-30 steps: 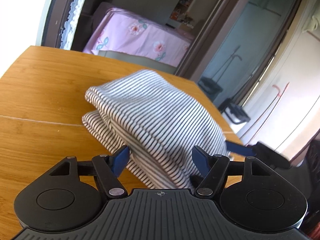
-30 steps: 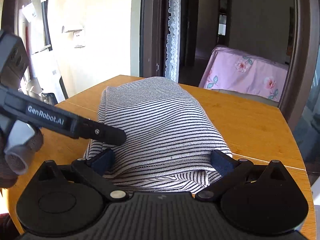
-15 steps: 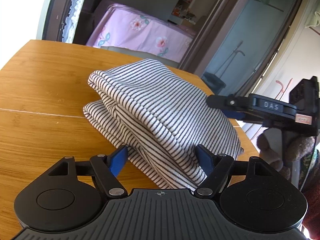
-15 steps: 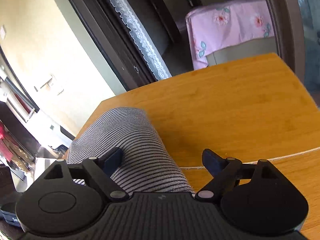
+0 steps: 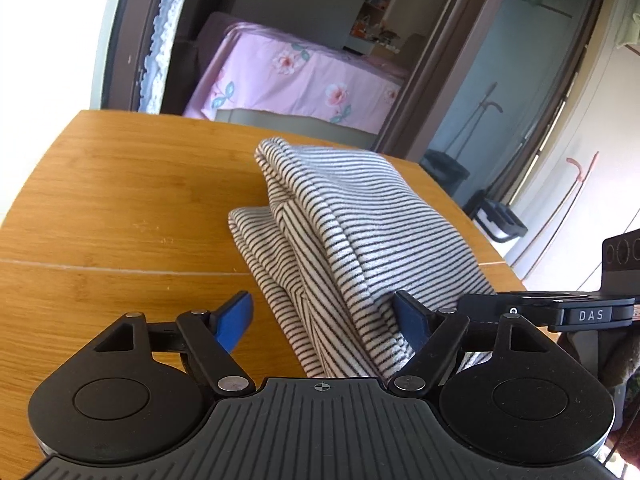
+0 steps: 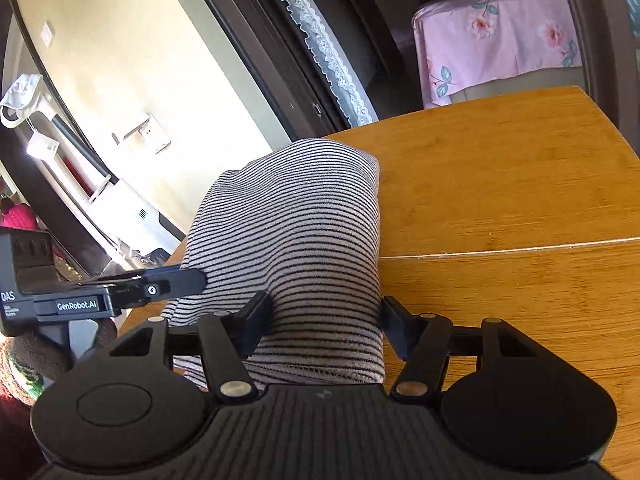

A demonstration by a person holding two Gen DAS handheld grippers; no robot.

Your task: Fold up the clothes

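Striped cloth (image 5: 360,232), folded into a thick bundle of several layers, is lying on a wooden tabletop (image 5: 120,208) near its far right edge, with both handheld grippers closing in from the near side.

On the left, the left gripper (image 5: 326,320) is sitting with its blue-padded fingers (image 5: 236,316) spread wide apart; the left pad is hanging over bare wood, clear of the fabric, while the right pad is pressing against the near right flank of the bundle. Nothing is being clamped between them. A pale seam line is crossing the tabletop just ahead of this gripper and running under the cloth.

Moving right, the bundle's stacked edges are facing the left wrist camera, the upper fold overhanging the lower one. In the right wrist view the same striped cloth (image 6: 296,232) is appearing as a rounded hump, its hemmed near edge lying just in front of the camera body.

Farther right, the right gripper (image 6: 322,324) is straddling that near end, fingers apart, one dark pad on each side of the fabric; whether the pads are actually squeezing the cloth is hard to judge, though the jaws are standing wide. The left gripper's black body (image 6: 120,292), lettered "GenRobot.AI", is reaching in from the left edge of this view, its tip touching the cloth's side.

Behind the tabletop, a pink floral bedspread (image 5: 296,80) is showing through a doorway.
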